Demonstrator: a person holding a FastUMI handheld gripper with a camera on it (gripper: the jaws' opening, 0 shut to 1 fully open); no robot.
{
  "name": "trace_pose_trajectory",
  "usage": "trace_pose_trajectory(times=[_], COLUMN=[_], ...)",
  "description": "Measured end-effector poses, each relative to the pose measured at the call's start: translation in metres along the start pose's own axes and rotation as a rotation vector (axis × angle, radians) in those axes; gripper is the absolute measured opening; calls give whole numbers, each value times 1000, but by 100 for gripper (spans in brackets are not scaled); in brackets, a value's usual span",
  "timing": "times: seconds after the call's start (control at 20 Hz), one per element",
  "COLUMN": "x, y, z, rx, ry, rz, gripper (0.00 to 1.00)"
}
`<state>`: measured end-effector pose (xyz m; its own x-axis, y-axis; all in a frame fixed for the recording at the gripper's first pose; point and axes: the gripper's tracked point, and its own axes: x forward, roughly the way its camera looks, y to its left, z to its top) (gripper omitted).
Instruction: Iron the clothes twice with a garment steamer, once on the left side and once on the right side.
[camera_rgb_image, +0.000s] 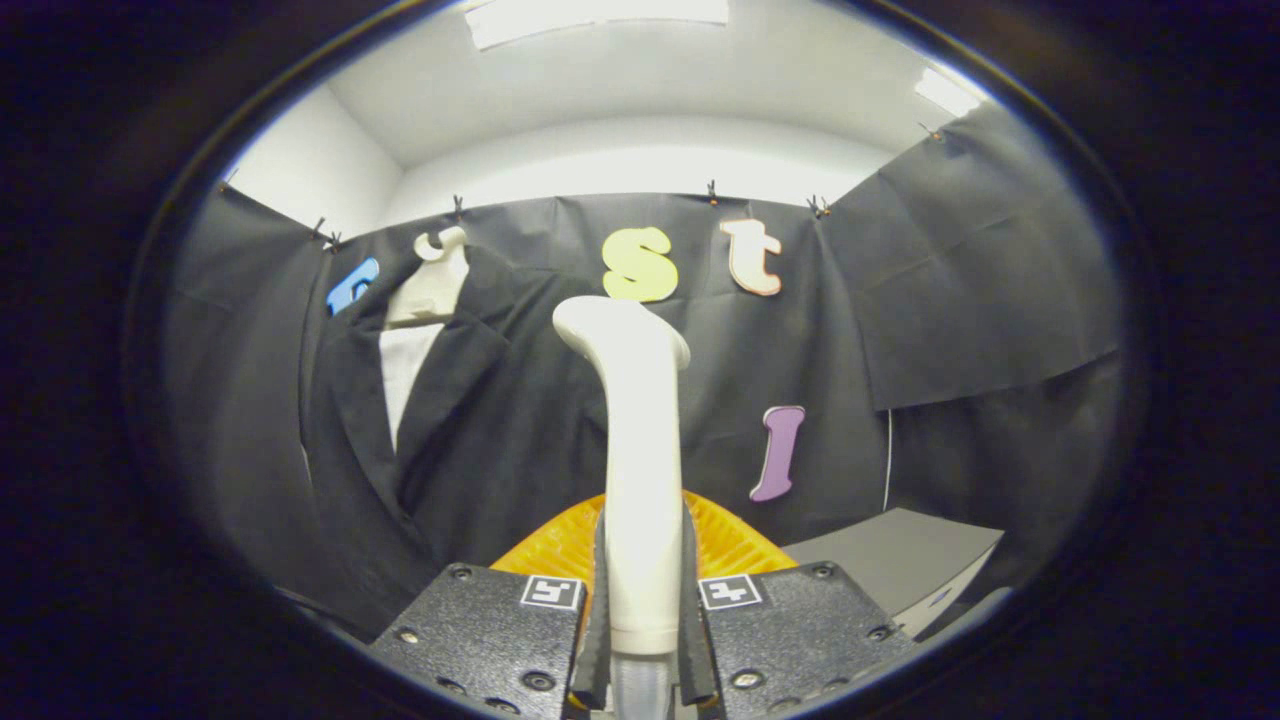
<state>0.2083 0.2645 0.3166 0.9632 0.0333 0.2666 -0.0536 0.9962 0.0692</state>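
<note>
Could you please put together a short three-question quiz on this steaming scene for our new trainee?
1. True or false: the gripper is shut on the white steamer handle.
2. Where does the dark jacket hang relative to the handle?
A. To its left, against the booth wall
B. To its right
C. Flat on the grey board
3. Fill in: just beyond the fingers, behind the handle's lower part, sits an ______ ribbed object.

Key: 1 true; 2 A; 3 orange.
</note>
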Motion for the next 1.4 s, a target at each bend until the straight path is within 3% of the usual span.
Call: trace_pose_trajectory(times=[0.45, 1.4], x=[31, -41], y=[62, 58], z=[42, -63], rx=[-75, -172], ry=[-135, 51], rz=[34, 14], gripper=[29, 30])
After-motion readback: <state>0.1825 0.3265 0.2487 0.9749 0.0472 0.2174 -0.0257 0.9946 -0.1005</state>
